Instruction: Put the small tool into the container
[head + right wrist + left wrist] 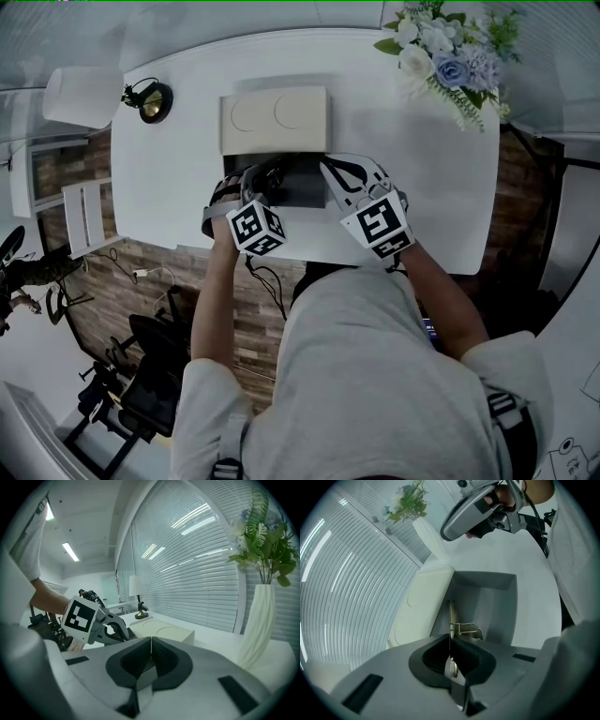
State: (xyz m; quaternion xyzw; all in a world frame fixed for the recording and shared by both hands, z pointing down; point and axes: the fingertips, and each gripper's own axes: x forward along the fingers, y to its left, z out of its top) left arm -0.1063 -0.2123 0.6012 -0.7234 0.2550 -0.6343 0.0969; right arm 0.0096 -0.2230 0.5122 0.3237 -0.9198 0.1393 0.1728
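A small metal tool [452, 620] with a thin blade and a bent lever sticks out from between the pads of my left gripper [451, 641], which is shut on it. The tool hangs over the open grey container [506, 603], whose inside looks bare. In the head view the left gripper [274, 178] reaches over the near part of the grey container [307, 190]. My right gripper [328, 167] is just to the right of it, above the container's right edge. In its own view, the right gripper [151, 641] is shut with nothing between its pads.
A cream lid-like box [275, 120] lies just behind the container. A small desk lamp [150, 98] stands at the white table's [422, 178] far left and a white vase of flowers [450, 52] at its far right. Window blinds [197, 559] run behind the table.
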